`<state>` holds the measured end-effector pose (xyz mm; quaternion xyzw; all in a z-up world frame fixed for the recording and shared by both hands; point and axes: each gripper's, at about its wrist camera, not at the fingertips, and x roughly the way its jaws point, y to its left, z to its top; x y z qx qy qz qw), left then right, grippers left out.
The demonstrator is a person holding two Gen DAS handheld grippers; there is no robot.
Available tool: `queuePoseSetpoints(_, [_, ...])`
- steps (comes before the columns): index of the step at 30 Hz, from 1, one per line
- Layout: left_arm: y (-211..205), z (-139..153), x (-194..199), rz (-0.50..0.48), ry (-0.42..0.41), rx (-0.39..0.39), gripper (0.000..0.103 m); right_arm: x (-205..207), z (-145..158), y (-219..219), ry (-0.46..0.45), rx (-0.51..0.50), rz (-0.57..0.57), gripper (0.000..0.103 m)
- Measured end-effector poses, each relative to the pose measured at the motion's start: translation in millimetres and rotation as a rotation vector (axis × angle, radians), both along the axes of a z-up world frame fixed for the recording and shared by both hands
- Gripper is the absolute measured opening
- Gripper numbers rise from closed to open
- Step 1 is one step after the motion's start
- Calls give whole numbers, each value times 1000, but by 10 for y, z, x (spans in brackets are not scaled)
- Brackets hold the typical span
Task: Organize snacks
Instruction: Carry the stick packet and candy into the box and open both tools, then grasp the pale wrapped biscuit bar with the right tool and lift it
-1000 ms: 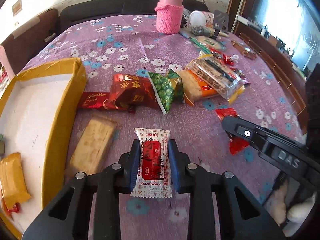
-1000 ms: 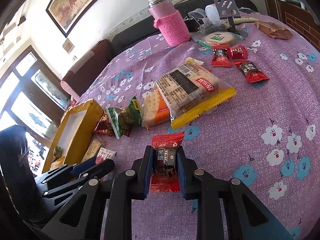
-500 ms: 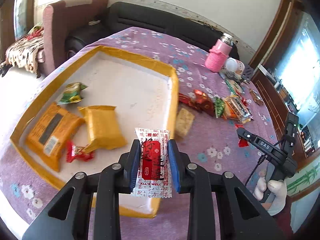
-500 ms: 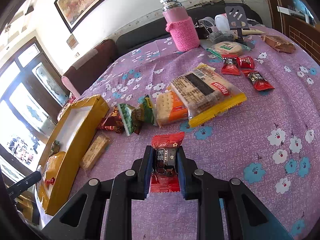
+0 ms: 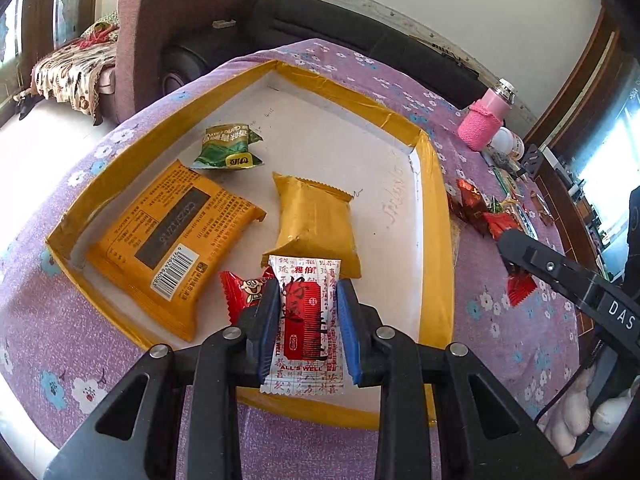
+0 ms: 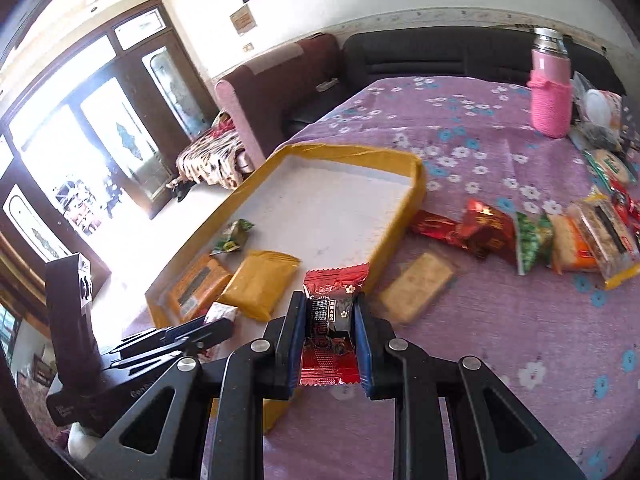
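Note:
My left gripper (image 5: 307, 292) is shut on a white and red snack packet (image 5: 305, 320), held over the near end of the yellow-rimmed box (image 5: 434, 240). Inside the box lie an orange packet (image 5: 172, 240), a plain yellow packet (image 5: 316, 224), a green packet (image 5: 228, 148) and a small red one (image 5: 240, 292). My right gripper (image 6: 328, 304) is shut on a red and black candy packet (image 6: 330, 320), above the box's near right rim (image 6: 394, 236). The left gripper (image 6: 192, 332) also shows at lower left in the right wrist view.
A row of loose snacks (image 6: 532, 236) lies on the purple flowered cloth right of the box, with a pale biscuit bar (image 6: 416, 284) close to the rim. A pink-sleeved flask (image 6: 550, 96) stands at the back. Sofas and a glass door lie beyond the table.
Both grippers have swung left from the loose snacks toward the box, each keeping its packet. The left one now hangs over the box; the right one has come up to its rim.

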<state>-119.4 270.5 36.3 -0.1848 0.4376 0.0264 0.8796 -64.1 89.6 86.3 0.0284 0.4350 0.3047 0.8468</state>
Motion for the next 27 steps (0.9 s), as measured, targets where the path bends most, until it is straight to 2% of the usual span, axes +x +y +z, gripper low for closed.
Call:
queuePoseSetpoints(4, [90, 15, -31, 3, -27, -59, 27, 73, -146, 447, 51, -19, 51, 23])
queuePoseSetpoints(8, [232, 55, -129, 38, -51, -102, 30, 113, -369, 736, 75, -85, 62, 23])
queuePoseSetpoints(9, [262, 78, -155, 51, -63, -106, 32, 116, -418, 756, 78, -99, 63, 24])
queuePoseSetpoints(11, [303, 131, -191, 75, -87, -106, 44, 126, -493, 796, 96, -108, 68, 26])
queuePoseSetpoints(12, [314, 161, -207, 90, -99, -97, 53, 137, -503, 802, 106, -102, 66, 26])
queuePoseSetpoints(13, [321, 181, -209, 101, -110, -92, 57, 135, -503, 798, 119, -84, 67, 26])
queuePoseSetpoints(15, [319, 225, -226, 106, -142, -94, 58, 143, -434, 769, 130, -56, 71, 26])
queuePoseSetpoints(17, [292, 264, -260, 105, -166, -96, 58, 140, -265, 623, 106, -10, 58, 26])
queuePoseSetpoints(19, [257, 309, -322, 97, -194, -108, 63, 167, -78, 354, 75, 40, 20, 40])
queuePoseSetpoints(21, [227, 360, -377, 103, -208, -127, 68, 233, 37, 34, 40, 49, -49, 48])
queuePoseSetpoints(24, [128, 451, -422, 95, -236, -138, 75, 391, -1, -409, 33, -1, -157, 48])
queuePoseSetpoints(27, [-4, 479, -395, 59, -223, -147, 75, 510, -215, -754, 108, 11, -239, 48])
